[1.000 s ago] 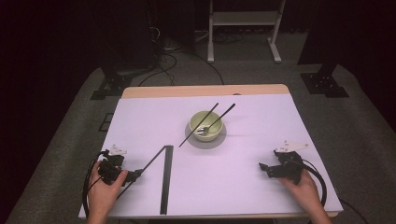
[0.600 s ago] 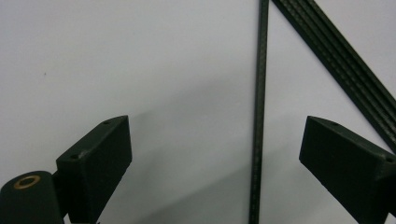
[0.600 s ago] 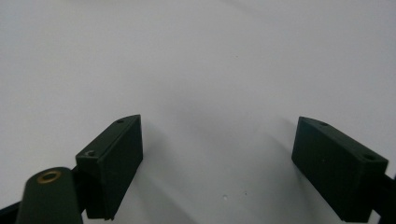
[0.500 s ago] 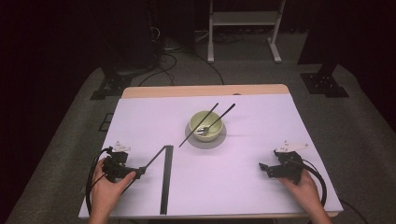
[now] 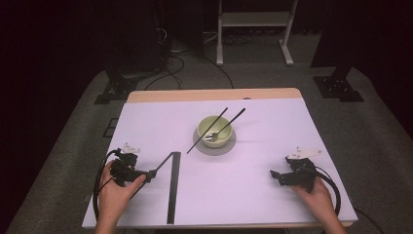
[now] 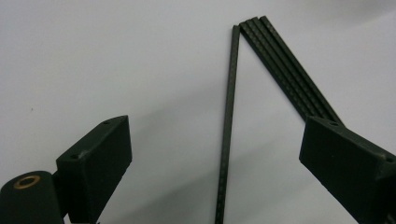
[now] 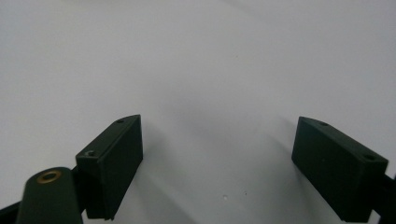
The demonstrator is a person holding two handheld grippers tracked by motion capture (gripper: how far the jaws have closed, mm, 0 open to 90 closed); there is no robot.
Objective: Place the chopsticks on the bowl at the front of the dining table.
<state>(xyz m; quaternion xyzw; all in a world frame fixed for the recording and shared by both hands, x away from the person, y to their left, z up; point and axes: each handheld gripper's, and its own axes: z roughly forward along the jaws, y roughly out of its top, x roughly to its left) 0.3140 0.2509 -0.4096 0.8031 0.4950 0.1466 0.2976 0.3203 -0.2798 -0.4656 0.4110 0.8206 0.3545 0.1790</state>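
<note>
Here, the left gripper [image 5: 146, 174] sits near the left front corner of the white table [image 5: 272, 204]. Its jaws are wide open. A single black chopstick [image 6: 228, 116] lies on the table between them, and neither jaw touches it. In the left gripper view, the far tip of this chopstick meets the far end of a bundle of black chopsticks [image 6: 292, 70]. The bundle lies flat just to the right of the gripper, and the single stick leans away from it like one side of a letter V.

A green bowl [image 5: 215, 131] stands on a grey mat [image 5: 214, 147] near the middle of the table, well away from the gripper. Two more black chopsticks [image 5: 214, 129] rest across its rim. Something shiny lies inside the bowl, maybe a spoon [image 5: 212, 136], but it is too small to be sure.

The right gripper [image 5: 275, 174] rests far off on the other side of the table. Its jaws are wide open too, with bare table between them.
</note>
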